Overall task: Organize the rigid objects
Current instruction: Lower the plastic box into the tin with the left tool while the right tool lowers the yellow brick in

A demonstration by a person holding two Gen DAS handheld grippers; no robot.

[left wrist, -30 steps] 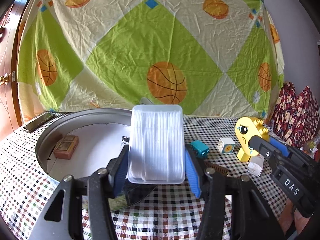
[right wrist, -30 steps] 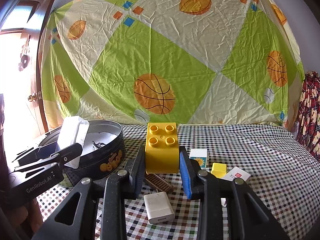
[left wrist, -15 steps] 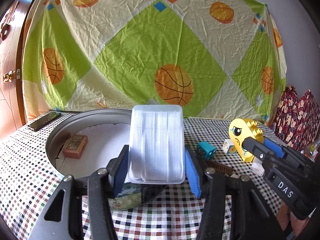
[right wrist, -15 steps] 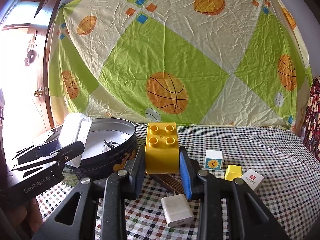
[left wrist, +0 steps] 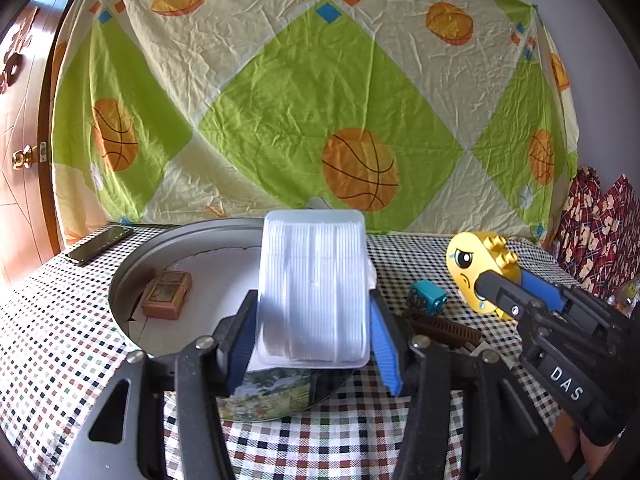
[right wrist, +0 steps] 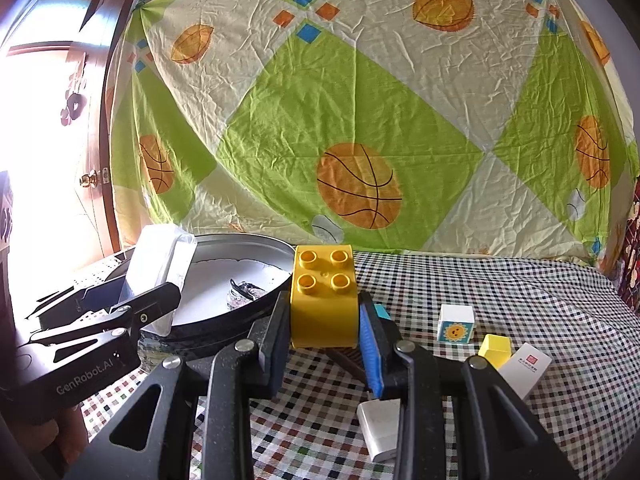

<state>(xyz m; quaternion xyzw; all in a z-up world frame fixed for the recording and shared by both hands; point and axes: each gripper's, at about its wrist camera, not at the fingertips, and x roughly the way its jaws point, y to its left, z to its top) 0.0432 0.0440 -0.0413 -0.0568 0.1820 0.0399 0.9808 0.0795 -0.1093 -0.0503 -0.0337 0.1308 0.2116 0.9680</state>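
A round metal tin (left wrist: 120, 292) on the checked tablecloth (left wrist: 48, 344) holds a small brown box (left wrist: 166, 294). Over its near rim, the left gripper (left wrist: 312, 332) clamps a clear plastic tray (left wrist: 314, 288). Further right, the right gripper (right wrist: 324, 334) grips a yellow brick (right wrist: 324, 300).

I'm seeing round tin (left wrist: 132, 280) sitting on desk (left wrist: 48, 344), small box (left wrist: 166, 294) lying inside; comb (left wrist: 444, 326) and cube (left wrist: 426, 298) lying right of tin; phone (left wrist: 98, 244) lying behind-left.

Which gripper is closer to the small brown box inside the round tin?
Left. The left gripper holds a white tray at the tin's edge, near the brown box; the right gripper is beyond the tin's other side.
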